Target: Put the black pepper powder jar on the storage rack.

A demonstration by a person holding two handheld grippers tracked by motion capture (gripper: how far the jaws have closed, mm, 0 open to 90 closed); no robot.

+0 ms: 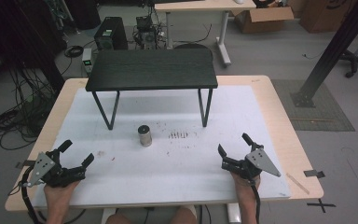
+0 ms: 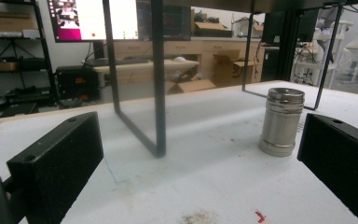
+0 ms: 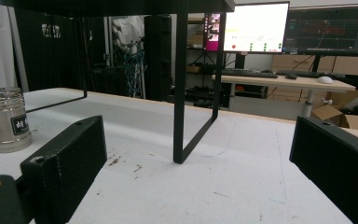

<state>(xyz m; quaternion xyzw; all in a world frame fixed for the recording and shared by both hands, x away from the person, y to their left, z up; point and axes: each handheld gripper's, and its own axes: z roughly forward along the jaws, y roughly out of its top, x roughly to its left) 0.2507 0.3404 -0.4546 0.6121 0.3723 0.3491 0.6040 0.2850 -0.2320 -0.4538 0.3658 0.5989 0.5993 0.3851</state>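
Both tongs, left and right, sit spread and empty; the steel canister stands at twelve o'clock between them.

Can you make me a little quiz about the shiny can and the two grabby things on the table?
1. True or false: the metal canister stands upright on the white table.
2. Is the left gripper open or shut?
3. The canister stands: A) on top of the black stand, B) in front of it, C) inside the right gripper.

Key: 1 true; 2 open; 3 B.
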